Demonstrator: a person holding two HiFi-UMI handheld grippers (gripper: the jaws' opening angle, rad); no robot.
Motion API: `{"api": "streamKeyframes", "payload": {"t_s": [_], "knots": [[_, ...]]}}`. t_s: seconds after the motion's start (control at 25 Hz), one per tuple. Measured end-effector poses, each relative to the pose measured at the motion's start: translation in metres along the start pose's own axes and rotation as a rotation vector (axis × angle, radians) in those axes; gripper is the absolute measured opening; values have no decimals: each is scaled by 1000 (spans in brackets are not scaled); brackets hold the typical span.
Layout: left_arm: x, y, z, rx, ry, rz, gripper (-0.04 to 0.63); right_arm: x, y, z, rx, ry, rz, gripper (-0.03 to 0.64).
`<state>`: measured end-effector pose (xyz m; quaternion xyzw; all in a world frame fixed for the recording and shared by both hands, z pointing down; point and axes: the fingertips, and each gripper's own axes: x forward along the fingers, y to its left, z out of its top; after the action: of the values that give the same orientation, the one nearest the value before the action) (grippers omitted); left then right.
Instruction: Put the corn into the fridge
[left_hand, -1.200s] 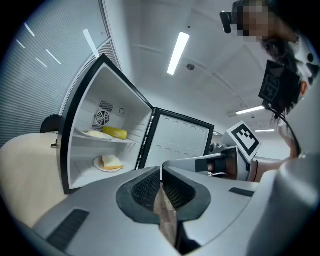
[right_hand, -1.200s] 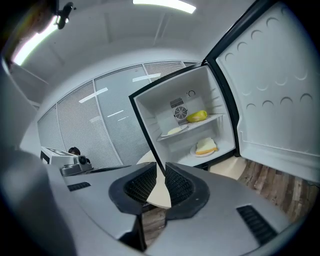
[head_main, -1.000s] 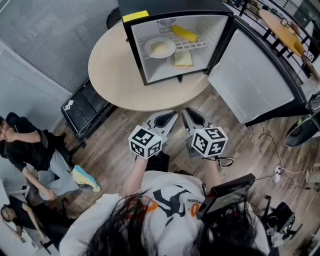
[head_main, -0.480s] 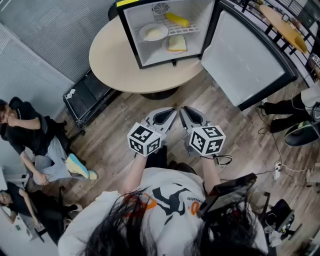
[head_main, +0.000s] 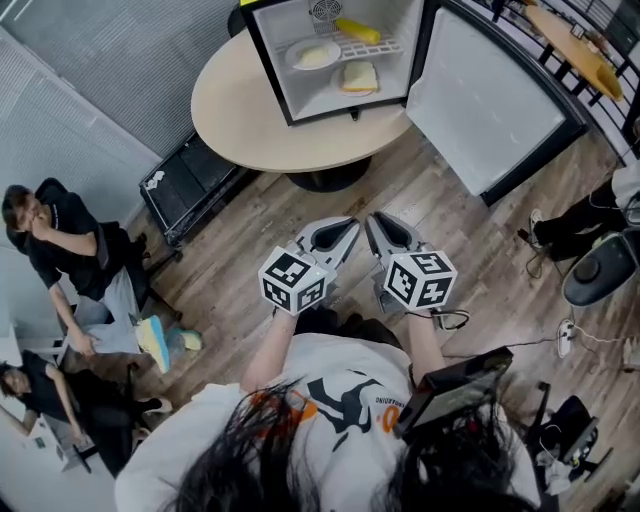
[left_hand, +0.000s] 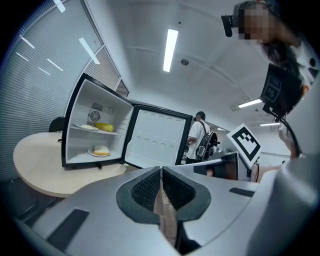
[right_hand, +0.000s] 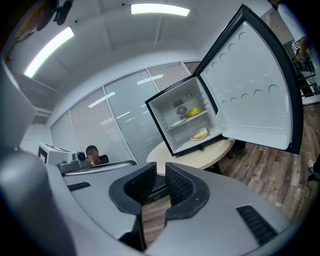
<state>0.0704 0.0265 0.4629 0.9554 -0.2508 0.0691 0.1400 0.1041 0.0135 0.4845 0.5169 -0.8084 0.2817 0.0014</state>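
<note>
The yellow corn (head_main: 357, 30) lies on the upper wire shelf of the small black fridge (head_main: 268, 62), whose door (head_main: 490, 95) stands wide open to the right. Below the corn are a white plate (head_main: 313, 55) of pale food and a sandwich (head_main: 358, 77). My left gripper (head_main: 340, 232) and right gripper (head_main: 380, 230) hover side by side over the wooden floor, well short of the table, both shut and empty. The left gripper view shows the corn (left_hand: 104, 127) far beyond the left gripper (left_hand: 161, 172). In the right gripper view the corn (right_hand: 193, 112) is far beyond the right gripper (right_hand: 159, 181).
The fridge stands on a round beige table (head_main: 250, 115). A black case (head_main: 190, 185) lies on the floor left of it. Two people sit at the left (head_main: 70, 250). A chair base (head_main: 600, 270) and cables (head_main: 560, 335) are on the floor at the right.
The fridge and table have slid toward the top of the head view and look smaller: both grippers have drawn back from them together. Their jaws stayed shut.
</note>
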Motion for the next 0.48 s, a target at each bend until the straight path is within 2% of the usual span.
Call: {"api": "streamKeyframes", "payload": {"t_s": [0.48], "knots": [[-8,-16,2,13,-9,-43,11,-16,13,-5,-17,-14,-42,63]]}}
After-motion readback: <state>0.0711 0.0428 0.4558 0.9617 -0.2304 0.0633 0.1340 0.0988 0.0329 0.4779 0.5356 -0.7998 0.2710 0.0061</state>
